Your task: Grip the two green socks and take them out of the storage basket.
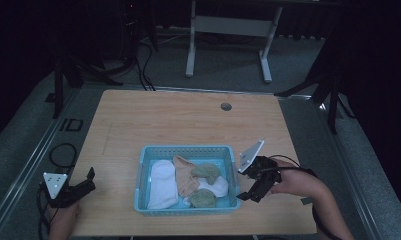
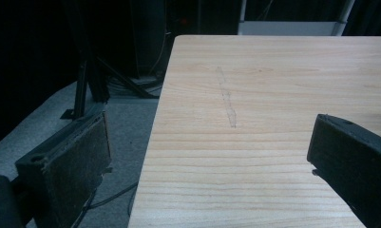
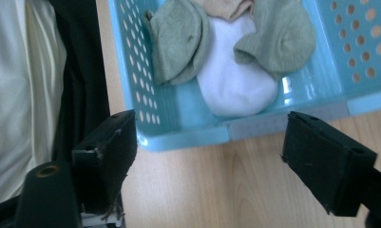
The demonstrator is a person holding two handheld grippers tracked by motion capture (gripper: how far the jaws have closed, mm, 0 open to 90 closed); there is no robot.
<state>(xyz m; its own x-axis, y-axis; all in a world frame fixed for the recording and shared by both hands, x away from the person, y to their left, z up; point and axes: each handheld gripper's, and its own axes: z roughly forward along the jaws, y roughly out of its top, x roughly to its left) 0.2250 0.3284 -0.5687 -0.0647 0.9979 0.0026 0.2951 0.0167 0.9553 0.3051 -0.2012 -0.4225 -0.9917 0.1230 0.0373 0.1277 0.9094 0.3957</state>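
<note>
A light-blue perforated basket sits at the table's front middle. Inside lie a white sock at the left, a tan sock, two green socks and another white sock. My right gripper stands open just outside the basket's right wall, nothing between its jaws. From the right gripper view I look past the basket rim onto the green socks and white sock. My left gripper rests open at the front left corner, over bare wood.
The wooden table has a round cable hole near its far edge. Its left edge drops to grey floor with cables. A white desk frame stands behind. The person's pale garment is beside the right gripper.
</note>
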